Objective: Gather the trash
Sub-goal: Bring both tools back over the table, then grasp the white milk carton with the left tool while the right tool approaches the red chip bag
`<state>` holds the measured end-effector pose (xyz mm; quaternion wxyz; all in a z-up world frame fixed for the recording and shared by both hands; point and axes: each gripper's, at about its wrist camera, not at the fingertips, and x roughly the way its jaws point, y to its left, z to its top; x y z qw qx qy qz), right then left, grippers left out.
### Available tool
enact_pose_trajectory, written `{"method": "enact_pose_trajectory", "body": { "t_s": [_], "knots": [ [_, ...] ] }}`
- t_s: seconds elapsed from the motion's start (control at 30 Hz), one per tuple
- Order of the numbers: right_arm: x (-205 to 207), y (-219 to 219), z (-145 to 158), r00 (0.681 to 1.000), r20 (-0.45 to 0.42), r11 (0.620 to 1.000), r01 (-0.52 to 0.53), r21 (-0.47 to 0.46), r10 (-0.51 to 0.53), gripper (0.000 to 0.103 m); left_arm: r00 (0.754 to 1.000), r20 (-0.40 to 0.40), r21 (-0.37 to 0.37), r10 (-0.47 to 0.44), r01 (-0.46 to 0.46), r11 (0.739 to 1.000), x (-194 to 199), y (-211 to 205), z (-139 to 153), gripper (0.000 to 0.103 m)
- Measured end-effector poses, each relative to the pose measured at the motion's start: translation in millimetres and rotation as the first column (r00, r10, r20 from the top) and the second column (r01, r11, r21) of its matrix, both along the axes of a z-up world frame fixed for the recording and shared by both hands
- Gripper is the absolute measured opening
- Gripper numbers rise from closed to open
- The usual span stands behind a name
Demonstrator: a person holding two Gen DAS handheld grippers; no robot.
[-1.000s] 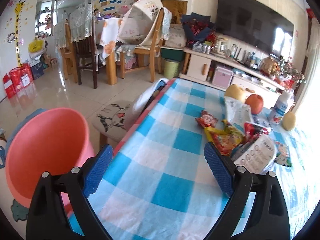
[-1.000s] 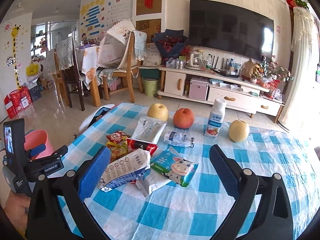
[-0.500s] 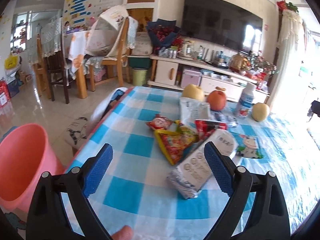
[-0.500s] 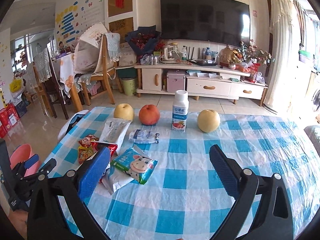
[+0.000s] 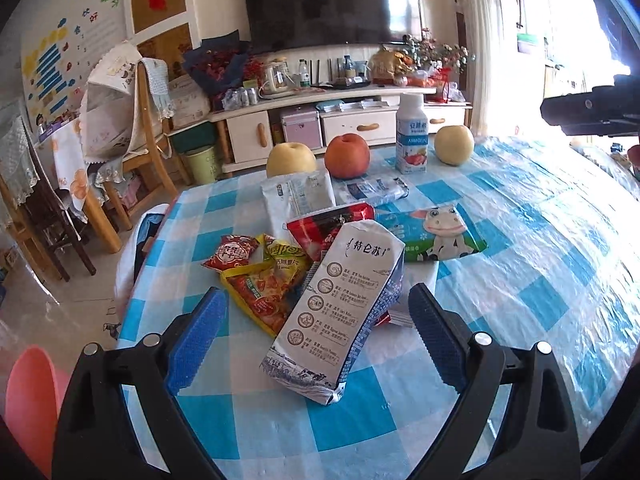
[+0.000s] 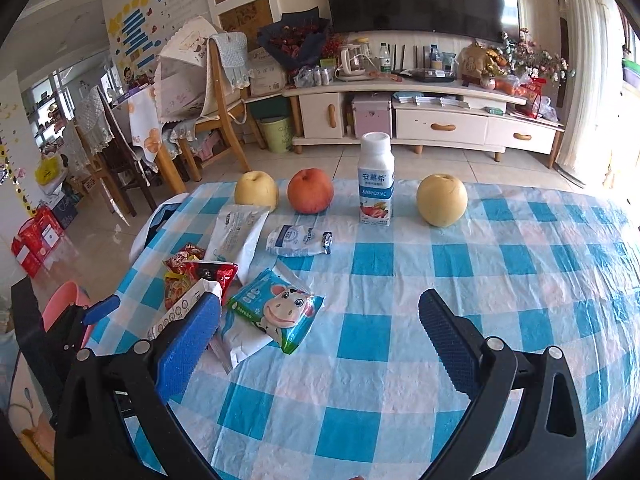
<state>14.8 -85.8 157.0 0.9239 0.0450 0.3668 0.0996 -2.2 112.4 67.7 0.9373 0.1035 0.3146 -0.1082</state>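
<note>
Crinkled foil milk carton lies flat between open left hand-held gripper pads.

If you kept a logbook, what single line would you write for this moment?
left gripper: open, over milk carton | right gripper: open, empty | wrappers on table | pink bin at left

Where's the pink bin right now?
The pink bin sits on the floor off the table's left edge, at the left wrist view's bottom-left corner, beside the left hand-held gripper.
</note>
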Motion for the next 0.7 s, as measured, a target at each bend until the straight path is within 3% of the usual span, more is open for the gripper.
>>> {"method": "enact_pose_trajectory", "body": {
  "t_s": [0.13,0.3,0.7],
  "knots": [
    [19.7,3.5,-8.3,0.998,-0.055,1.0,-0.006,0.021,0.007,0.098,0.997,-0.058,0.004,-0.042,0.043,0.999,13.0,2.8,-10.0,0.093],
    [47.8,9.1,-23.8,0.992,-0.125,0.993,-0.021,0.113,0.035,0.098,0.99,-0.107,0.021,-0.092,0.095,0.995,26.4,1.3,-22.0,0.093],
    [82.1,51.7,-47.2,0.975,-0.187,0.989,-0.102,0.104,0.121,0.098,0.971,-0.178,0.006,-0.162,0.166,0.986,44.4,-7.3,-40.6,0.093]
  ]
}}
